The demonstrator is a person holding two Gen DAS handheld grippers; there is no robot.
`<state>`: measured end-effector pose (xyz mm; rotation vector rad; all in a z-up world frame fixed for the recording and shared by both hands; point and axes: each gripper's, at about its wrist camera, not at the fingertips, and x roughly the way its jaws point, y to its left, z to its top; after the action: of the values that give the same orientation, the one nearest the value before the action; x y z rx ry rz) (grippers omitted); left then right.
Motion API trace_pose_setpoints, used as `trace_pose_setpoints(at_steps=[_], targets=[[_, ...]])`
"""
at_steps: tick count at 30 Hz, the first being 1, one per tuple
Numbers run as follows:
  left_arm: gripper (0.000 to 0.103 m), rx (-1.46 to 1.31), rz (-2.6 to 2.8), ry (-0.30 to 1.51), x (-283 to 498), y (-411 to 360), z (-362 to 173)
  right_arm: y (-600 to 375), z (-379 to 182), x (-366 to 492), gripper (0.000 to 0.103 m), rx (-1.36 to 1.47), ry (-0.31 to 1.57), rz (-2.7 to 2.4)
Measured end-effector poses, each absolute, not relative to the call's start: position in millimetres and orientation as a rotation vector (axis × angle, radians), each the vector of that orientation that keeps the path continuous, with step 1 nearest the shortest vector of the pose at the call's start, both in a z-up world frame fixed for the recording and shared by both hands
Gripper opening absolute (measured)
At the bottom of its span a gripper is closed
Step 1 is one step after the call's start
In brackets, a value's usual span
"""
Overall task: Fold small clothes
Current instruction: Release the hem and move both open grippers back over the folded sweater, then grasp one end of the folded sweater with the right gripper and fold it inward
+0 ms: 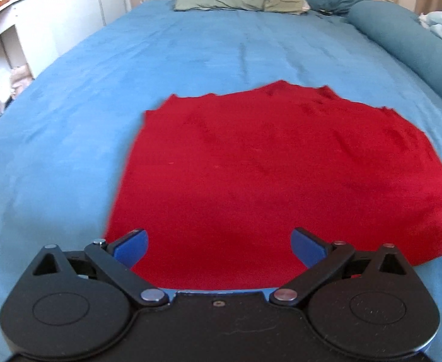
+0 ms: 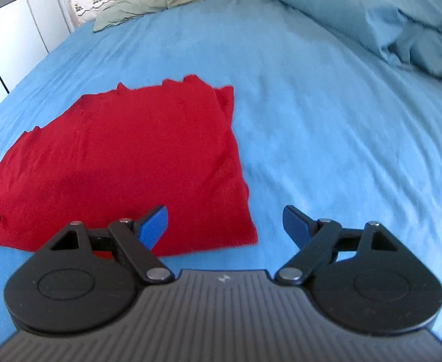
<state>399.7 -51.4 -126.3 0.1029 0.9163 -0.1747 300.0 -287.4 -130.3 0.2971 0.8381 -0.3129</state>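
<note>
The red knit garment (image 1: pixel 269 175) lay flat on the blue bed sheet (image 1: pixel 70 120); both tongs, left (image 1: pixel 219 244) and right (image 2: pixel 225 226), hovered released. A shallow pinch could catch only one layer, skewing the fold.

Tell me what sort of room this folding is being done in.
Most likely a bedroom. The red garment lies on a bed with a blue sheet, with pillows at the far end and a bunched blue duvet along one side. White furniture stands beside the bed.

Matt red cloth garment (image 1: pixel 269 175) on a soft blue cloth bedsheet (image 1: pixel 70 120) — tools' housings matt black plastic.
</note>
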Motion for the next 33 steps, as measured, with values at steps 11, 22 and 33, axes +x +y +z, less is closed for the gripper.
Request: trace_pose_setpoints(at_steps=[11, 22, 33], targets=[[0.103, 0.091, -0.228, 0.944, 428.9, -101.3, -143.0, -291.5, -160.4, 313.1, 0.088, 0.429, 0.81, -0.251], [0.103, 0.101, -0.172, 1.062, 453.9, -125.7, -168.5, -298.2, -158.4, 320.8, 0.03, 0.505, 0.804, -0.305], [0.1, 0.05, -0.199, 1.143, 475.0, -83.6, -142.7, -259.0, -68.0, 372.3, 0.025, 0.632, 0.683, -0.236]])
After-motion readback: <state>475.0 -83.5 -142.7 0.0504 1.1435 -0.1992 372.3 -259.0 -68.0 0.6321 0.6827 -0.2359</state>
